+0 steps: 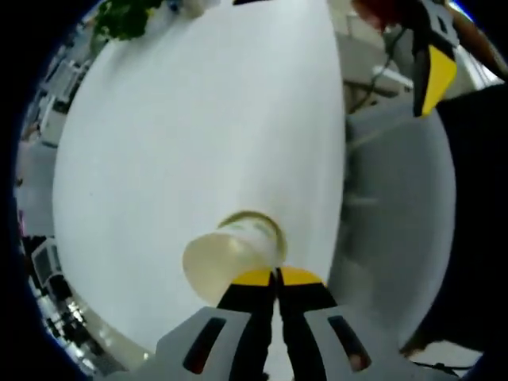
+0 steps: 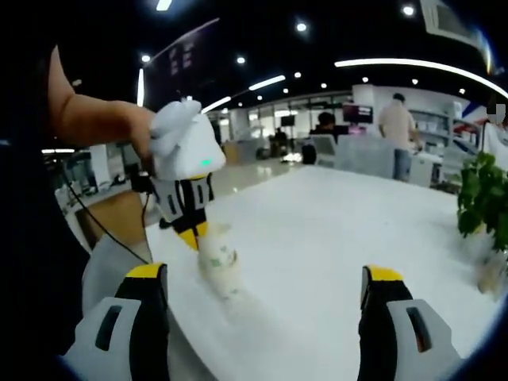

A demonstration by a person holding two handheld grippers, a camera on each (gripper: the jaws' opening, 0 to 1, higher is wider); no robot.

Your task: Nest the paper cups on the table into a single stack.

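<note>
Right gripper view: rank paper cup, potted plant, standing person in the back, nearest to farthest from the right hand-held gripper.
1. Paper cup, just ahead, left of centre, pinched by the left hand-held gripper.
2. Potted plant, right edge of the table.
3. Standing person, beyond the table.

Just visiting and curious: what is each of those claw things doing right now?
Left gripper: closed, pinching the rim of a paper cup.
Right gripper: open, holding nothing.

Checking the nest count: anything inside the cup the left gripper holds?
The cup lies tipped, its mouth toward the left gripper view; the inside looks pale and bare. The left gripper covers part of its rim, and the depth is blurred.
</note>
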